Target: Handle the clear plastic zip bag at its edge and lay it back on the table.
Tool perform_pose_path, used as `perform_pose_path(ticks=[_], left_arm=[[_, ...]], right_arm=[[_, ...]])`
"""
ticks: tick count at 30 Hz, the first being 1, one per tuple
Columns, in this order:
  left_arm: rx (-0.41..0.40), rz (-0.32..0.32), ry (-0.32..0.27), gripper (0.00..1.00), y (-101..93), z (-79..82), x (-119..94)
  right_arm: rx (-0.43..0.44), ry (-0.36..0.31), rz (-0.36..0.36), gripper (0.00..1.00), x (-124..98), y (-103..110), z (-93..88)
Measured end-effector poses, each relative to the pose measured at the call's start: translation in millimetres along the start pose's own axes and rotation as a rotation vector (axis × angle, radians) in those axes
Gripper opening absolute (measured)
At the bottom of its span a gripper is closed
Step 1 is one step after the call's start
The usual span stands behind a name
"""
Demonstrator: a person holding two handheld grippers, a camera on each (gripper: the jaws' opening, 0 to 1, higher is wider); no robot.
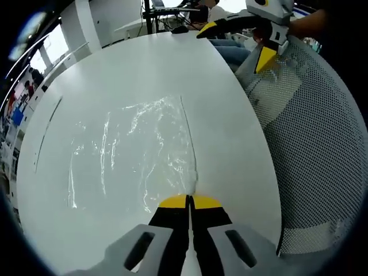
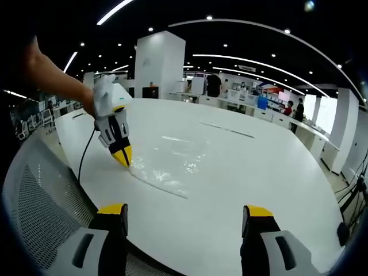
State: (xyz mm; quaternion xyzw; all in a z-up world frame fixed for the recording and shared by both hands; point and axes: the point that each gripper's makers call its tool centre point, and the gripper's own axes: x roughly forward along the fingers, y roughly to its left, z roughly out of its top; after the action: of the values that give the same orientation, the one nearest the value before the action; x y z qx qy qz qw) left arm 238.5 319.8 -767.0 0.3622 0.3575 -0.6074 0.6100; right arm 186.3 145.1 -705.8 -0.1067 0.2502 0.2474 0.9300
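Observation:
The clear plastic zip bag (image 1: 135, 152) lies flat and crinkled on the white table (image 1: 230, 132), its zip edge running toward me. My left gripper (image 1: 190, 200) is shut on the near corner of that edge, yellow tips pressed together. In the right gripper view the bag (image 2: 172, 164) glints on the table (image 2: 259, 167), and the left gripper (image 2: 122, 156) pinches its near-left corner. My right gripper (image 2: 184, 211) hovers open above the table's near edge, nothing between its jaws. It also shows at the upper right of the left gripper view (image 1: 238, 40), held above a chair.
A grey mesh chair back (image 1: 313, 144) stands against the table's edge; it sits at the lower left in the right gripper view (image 2: 43, 195). A black cable (image 2: 85, 155) hangs from the left gripper. Desks, monitors and people fill the open office behind.

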Motion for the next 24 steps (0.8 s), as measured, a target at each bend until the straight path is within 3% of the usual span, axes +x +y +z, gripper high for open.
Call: perform_pose_path(ticks=[13, 24], left_arm=[[0.018, 0.019, -0.020, 0.00, -3.6, 4.6, -15.0], [0.042, 0.023, -0.043, 0.00, -11.5, 15.5, -28.1]], right_arm=[[-0.084, 0.018, 0.021, 0.78, 0.6, 3.6, -1.1], [-0.188, 0.015, 0.060, 0.69, 0.5, 13.4, 9.8]])
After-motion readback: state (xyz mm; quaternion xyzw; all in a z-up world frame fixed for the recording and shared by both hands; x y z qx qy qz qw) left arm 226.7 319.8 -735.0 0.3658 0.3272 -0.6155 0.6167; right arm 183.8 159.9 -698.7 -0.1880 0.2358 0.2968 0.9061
